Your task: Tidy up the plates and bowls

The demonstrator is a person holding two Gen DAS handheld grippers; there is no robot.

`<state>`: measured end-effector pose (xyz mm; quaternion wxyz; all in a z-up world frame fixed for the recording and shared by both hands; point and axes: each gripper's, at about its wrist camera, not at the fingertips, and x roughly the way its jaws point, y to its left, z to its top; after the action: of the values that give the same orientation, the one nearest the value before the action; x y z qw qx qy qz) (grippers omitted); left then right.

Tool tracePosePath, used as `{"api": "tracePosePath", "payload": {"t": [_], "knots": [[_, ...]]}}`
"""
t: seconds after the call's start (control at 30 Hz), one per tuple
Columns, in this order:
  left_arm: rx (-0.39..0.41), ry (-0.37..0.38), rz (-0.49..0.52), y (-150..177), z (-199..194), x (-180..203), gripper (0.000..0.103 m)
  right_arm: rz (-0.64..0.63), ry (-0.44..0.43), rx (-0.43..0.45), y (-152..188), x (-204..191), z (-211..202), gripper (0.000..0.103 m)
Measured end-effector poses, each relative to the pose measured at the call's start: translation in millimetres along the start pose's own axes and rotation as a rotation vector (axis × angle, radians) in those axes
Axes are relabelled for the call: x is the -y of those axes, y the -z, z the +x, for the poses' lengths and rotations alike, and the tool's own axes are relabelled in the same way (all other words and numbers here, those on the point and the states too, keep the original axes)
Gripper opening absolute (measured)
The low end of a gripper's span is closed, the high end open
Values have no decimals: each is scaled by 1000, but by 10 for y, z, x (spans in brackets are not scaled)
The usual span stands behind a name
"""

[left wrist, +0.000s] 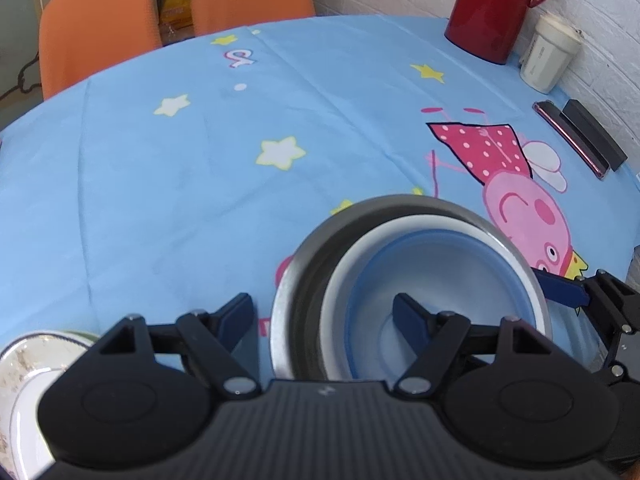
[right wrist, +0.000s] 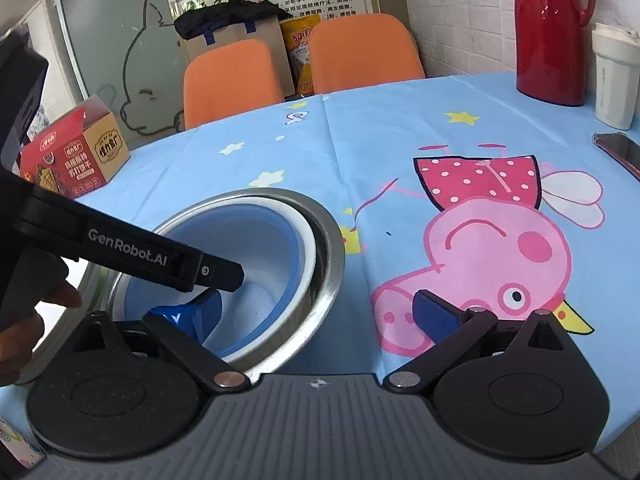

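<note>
1. Blue cartoon tablecloth [left wrist: 160, 184] is covering a round table against a white brick wall, with two orange chairs [right wrist: 232, 80] standing behind it and a red jug [left wrist: 496, 4] and a white cup [left wrist: 548, 54] sitting at the far edge.
2. Three bowls are sitting nested near the front of the table: a steel bowl [left wrist: 288, 300] outermost, a white bowl [left wrist: 340, 280] inside it, and a blue bowl [left wrist: 440, 272] innermost.
3. Left gripper [left wrist: 324, 312] is hanging over the steel rim with its tongs spread; one finger is outside the bowls, the other is over the blue bowl's hollow, and neither is pinching anything.
4. Right gripper [right wrist: 316, 312] is also standing spread at the opposite side, one finger reaching into the blue bowl and the other over the cloth, gripping nothing.
5. Judging by the layout, the bowls look sorted already, while a patterned plate [left wrist: 24, 380] is waiting alone at the lower left, apart from the stack.
6. That plate seems to be what is left; whether more dishes are lying out of view, I cannot tell.
</note>
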<state>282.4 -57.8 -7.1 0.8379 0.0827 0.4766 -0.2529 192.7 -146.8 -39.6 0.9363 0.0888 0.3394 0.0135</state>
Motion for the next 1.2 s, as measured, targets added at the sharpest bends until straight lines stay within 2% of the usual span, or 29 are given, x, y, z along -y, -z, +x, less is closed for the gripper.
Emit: {"api": "tracePosePath", "payload": {"t": [0.03,0.13,0.33,0.43,0.47,0.5,0.57,0.6,0.67,0.7,0.83,0.97,1.2], "knots": [[-3,-3,10,4,8,13,76,3,-4,-11,-13,-20,2,90],[-6,-2,19,20,-6,5,76,34,-98,9,4,-26,-78,88],[-11,3,24,5,3,-2,76,42,-151,2,-6,6,-44,85],[-16,8,29,11,-2,0,76,-5,-175,-17,-33,-39,-49,79],[-18,11,30,14,-6,-1,75,-27,-182,-23,-48,-61,-55,74],[-18,11,30,19,-12,-3,74,-44,-188,-30,-60,-74,-59,63],[-18,18,27,19,-19,-9,72,-60,-189,-45,-66,-68,-43,52],[-16,23,26,21,-25,-8,68,-52,-192,-54,-66,-40,-19,44],[-6,37,41,24,-48,14,54,-59,-184,-45,-65,-22,7,35],[-7,32,34,23,-50,14,54,-60,-179,-40,-63,-21,14,33],[-5,29,4,22,-67,7,47,-48,-169,-31,-68,-11,19,29],[1,33,-16,-42,-90,40,46,-51,-145,-33,-89,-35,3,29],[48,96,-69,-201,-164,207,46,-77,-35,16,-177,-10,-222,30]]}}
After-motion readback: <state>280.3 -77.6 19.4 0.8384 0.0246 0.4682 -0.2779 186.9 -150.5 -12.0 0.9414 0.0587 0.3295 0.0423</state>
